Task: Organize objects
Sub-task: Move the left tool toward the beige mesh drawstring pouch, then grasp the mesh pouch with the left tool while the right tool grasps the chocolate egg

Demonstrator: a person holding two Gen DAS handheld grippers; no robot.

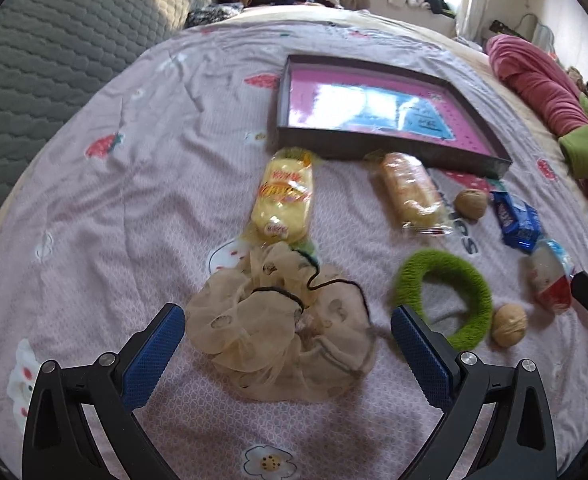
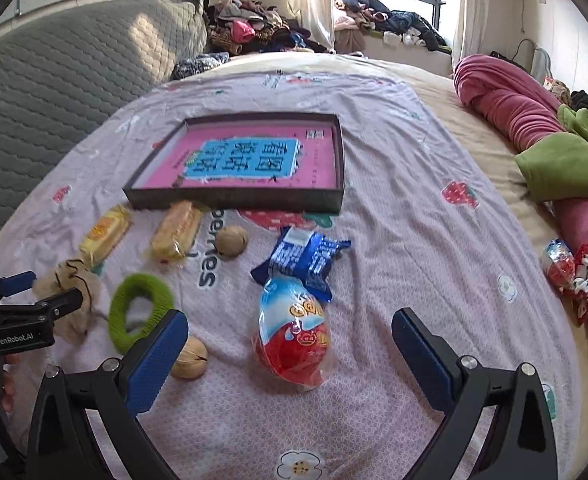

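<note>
My left gripper (image 1: 288, 316) is open, its blue pads on either side of a beige mesh scrunchie (image 1: 278, 336) lying on the bedsheet. A green ring hair tie (image 1: 441, 300) and a walnut (image 1: 509, 325) lie just to its right. My right gripper (image 2: 290, 324) is open over a red and blue wrapped egg toy (image 2: 292, 336). Beyond lie a blue snack packet (image 2: 303, 260), a second walnut (image 2: 232, 242), two wrapped cakes (image 2: 104, 236) (image 2: 176, 232) and a dark shallow box (image 2: 250, 160) with a pink and blue base.
A pink quilt (image 2: 509, 104) and green cloth (image 2: 565, 164) run along the right of the bed. Another wrapped egg and a patterned scrunchie (image 2: 573, 272) lie beside the quilt. A grey quilted headboard (image 2: 54, 80) is at left, with piled clothes (image 2: 254, 28) behind the bed.
</note>
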